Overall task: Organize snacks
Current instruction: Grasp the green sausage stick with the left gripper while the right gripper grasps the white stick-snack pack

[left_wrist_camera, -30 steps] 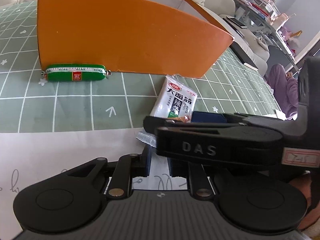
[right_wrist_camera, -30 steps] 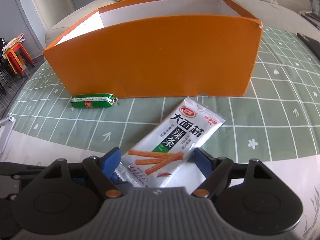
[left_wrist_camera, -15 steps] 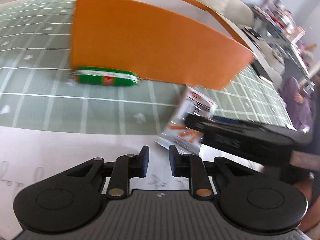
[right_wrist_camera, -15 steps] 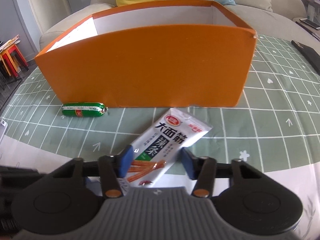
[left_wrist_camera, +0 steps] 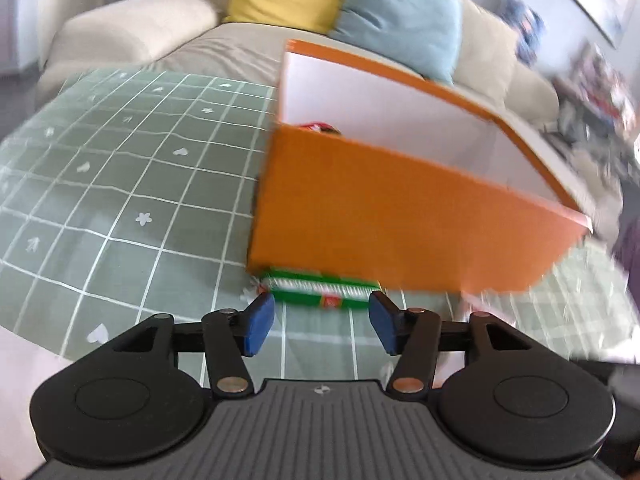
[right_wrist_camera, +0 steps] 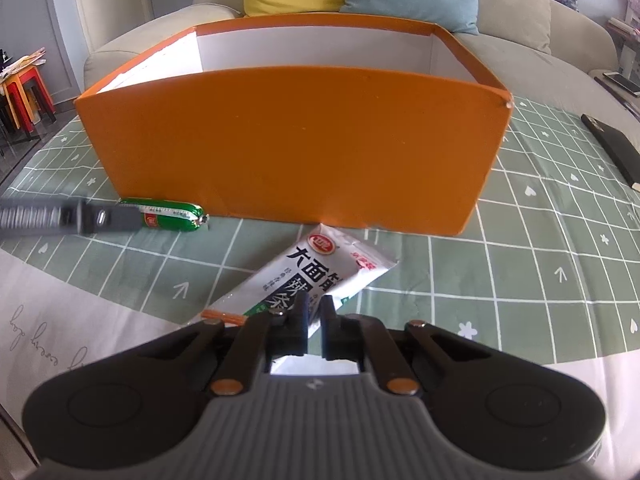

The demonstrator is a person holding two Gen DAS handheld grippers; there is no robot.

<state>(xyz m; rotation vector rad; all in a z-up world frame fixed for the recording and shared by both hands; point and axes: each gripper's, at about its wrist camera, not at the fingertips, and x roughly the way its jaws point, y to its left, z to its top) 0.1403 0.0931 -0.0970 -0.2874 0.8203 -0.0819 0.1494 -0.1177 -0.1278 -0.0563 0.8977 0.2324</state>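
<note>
Sausage stick, green foil, glossy, crimped ends, lies at 12 o'clock just past the left gripper, long axis running 9-to-3 across the gap, flat on the green checked tablecloth and right against the foot of the orange box. Left jaws are opening, blue pads already wide, nothing between them yet; sausage sits beyond the tips, so the left hand looks nearer to it and the coming move is likely a short push toward 12 with the fingers straddling the stick's middle. Box wall close behind may block the far fingertip room. Right gripper is pinched tight on the near end of the white spicy-strip packet, a flat crinkly plastic pouch angled from 7 to 1 o'clock, far end pointing at the box. Box is stiff card, orange outside, white inside, open top, something red showing inside at its left corner in the left view, too blurred to name.
</note>
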